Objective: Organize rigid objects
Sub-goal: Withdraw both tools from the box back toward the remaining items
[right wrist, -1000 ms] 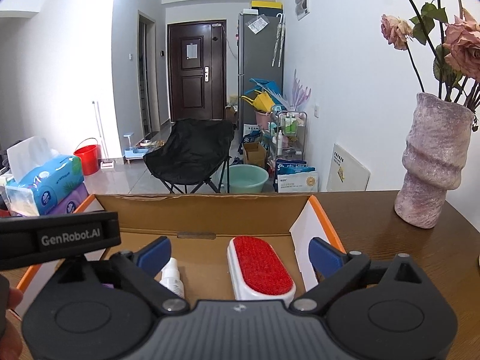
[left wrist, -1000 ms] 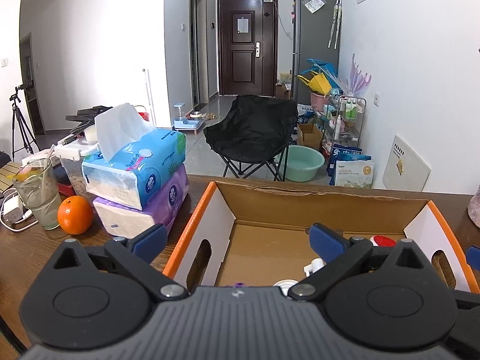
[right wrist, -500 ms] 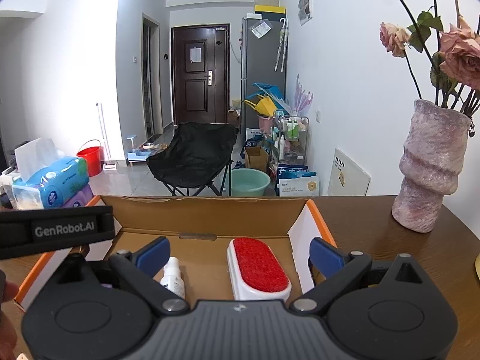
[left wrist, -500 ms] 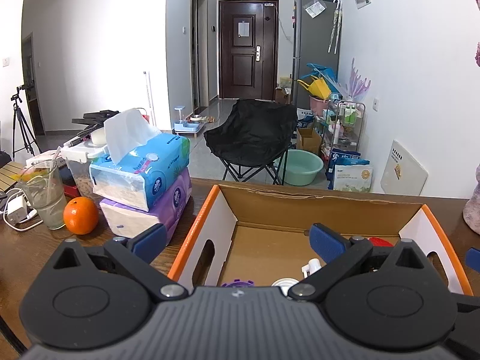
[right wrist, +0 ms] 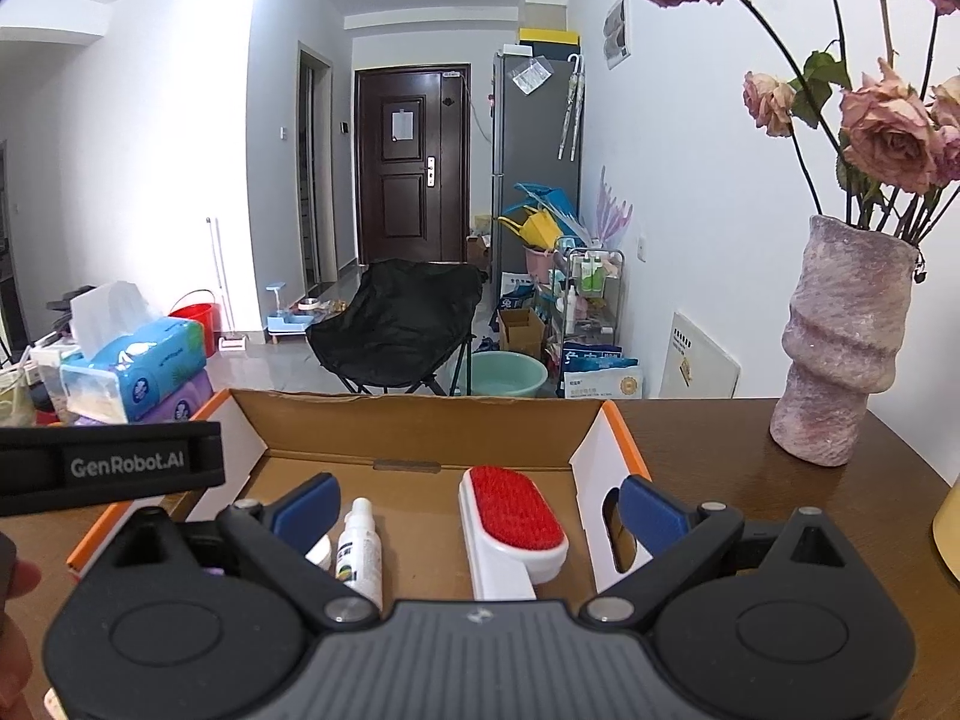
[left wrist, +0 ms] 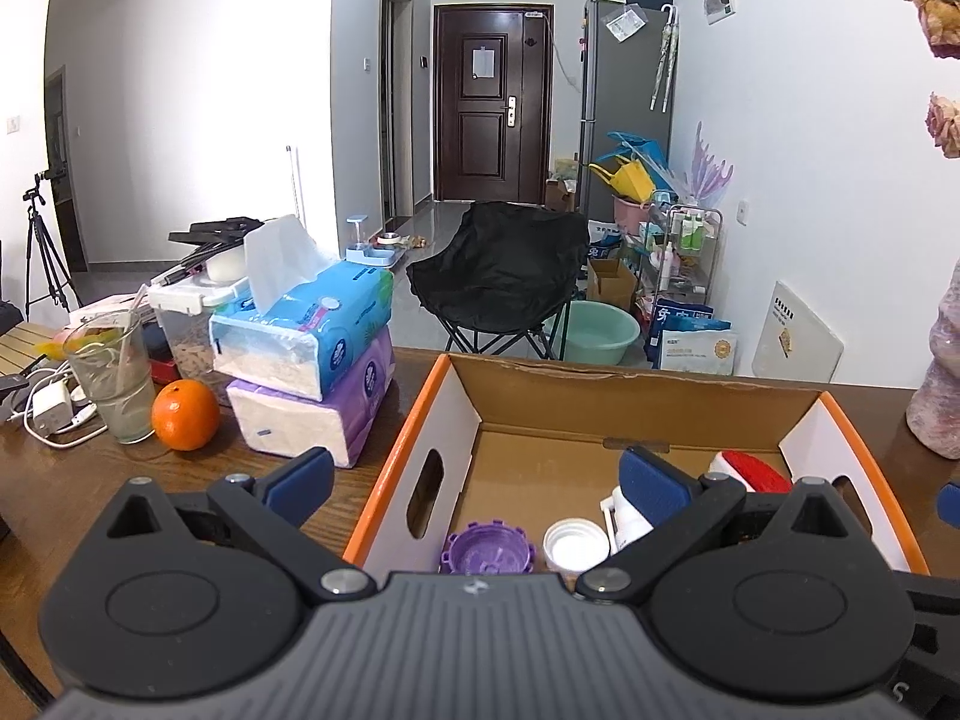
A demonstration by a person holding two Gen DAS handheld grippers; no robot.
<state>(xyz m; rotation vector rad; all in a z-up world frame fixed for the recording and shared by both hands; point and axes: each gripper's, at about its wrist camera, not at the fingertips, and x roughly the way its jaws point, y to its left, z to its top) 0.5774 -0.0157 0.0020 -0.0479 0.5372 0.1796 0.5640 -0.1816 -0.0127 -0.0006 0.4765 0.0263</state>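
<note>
1. Left wrist view: on a wooden table point(left wrist: 72, 498), a box point(left wrist: 630, 396) sits ahead of the left gripper point(left wrist: 474, 474), which is spread wide and empty. A purple cap point(left wrist: 486, 549) and white lid point(left wrist: 575, 543) lie inside, between its fingers.
2. Right wrist view: the right gripper point(right wrist: 477, 501) gapes empty; a brush point(right wrist: 516, 519) and bottle point(right wrist: 360, 546) lie between its fingers in the box point(right wrist: 420, 420).

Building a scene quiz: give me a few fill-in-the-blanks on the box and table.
1. The lint brush in the cardboard box has a ____ pad.
2. The blue tissue pack lies on top of a ____ one.
3. The orange stands beside a drinking ____.
4. Both the left gripper and the right gripper are ____.

Missing words: red; purple; glass; open
</note>
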